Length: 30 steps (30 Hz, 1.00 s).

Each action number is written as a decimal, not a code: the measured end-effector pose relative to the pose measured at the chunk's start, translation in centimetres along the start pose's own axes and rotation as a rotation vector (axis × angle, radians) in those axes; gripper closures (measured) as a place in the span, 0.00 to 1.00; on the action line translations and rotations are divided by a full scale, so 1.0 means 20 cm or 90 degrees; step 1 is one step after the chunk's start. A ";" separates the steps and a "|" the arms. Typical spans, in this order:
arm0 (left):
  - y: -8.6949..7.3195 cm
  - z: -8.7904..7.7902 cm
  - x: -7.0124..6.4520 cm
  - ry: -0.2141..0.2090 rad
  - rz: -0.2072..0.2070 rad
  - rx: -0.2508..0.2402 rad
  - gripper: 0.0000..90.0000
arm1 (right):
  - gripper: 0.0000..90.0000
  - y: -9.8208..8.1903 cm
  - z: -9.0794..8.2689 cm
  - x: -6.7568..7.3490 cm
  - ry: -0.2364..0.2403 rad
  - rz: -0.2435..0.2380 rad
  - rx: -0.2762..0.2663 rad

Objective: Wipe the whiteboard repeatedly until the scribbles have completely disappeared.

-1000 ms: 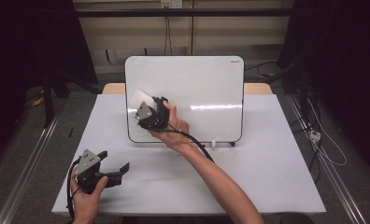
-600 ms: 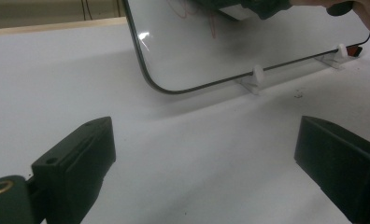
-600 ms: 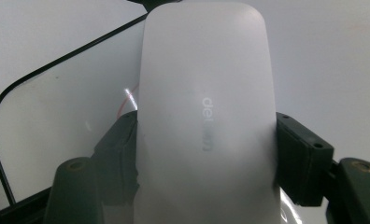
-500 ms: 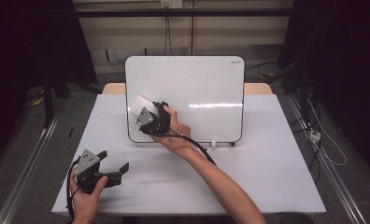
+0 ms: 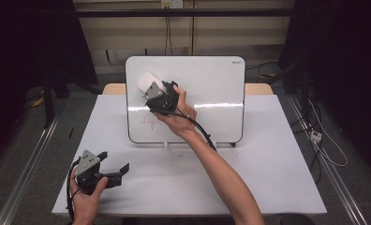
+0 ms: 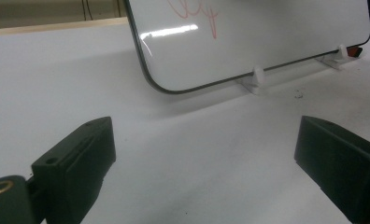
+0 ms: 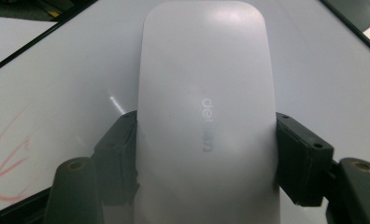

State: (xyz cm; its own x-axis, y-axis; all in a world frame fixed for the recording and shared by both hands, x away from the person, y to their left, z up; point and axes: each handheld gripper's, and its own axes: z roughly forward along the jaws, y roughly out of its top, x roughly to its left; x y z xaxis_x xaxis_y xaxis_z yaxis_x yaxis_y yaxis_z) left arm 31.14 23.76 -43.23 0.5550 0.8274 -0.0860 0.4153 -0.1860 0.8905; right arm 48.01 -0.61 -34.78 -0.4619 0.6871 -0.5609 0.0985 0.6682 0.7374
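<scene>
white eraser (image 7: 204,116) in r gripper (image 5: 156,91); on whiteboard (image 5: 211,84)

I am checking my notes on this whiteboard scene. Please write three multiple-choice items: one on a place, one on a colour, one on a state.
1. Where is the white eraser?
A. Lying on the table
B. Against the upper left part of the whiteboard
C. In the left gripper

2. What colour are the scribbles on the whiteboard?
A. Red
B. Blue
C. Green

3. How is the left gripper?
A. Shut on a marker
B. Shut on the eraser
C. Open, with nothing between its fingers

Right letters:
1. B: the high view shows the right gripper holding the eraser up at the board's upper left.
2. A: both the high view and the left gripper view show red lines.
3. C: the left gripper view shows its fingers wide apart over the bare table.
</scene>
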 end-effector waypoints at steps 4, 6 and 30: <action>0.00 0.00 0.00 0.002 0.002 0.000 0.06 | 0.35 0.00 0.00 0.02 -0.017 0.000 -0.005; 0.00 0.00 -0.01 0.003 0.001 0.000 0.06 | 0.35 -0.01 -0.01 0.03 -0.013 -0.007 -0.002; 0.00 0.01 -0.02 0.004 0.007 0.005 0.06 | 0.35 -0.21 -0.10 0.51 0.066 -0.175 0.006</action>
State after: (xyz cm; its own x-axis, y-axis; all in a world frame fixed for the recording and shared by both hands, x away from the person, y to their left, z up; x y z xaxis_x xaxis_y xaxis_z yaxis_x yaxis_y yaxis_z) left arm 31.16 23.36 -43.31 0.5557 0.8281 -0.0734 0.4149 -0.1998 0.8877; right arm 41.12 3.05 -42.95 -0.5605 0.4473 -0.6970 -0.0353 0.8279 0.5597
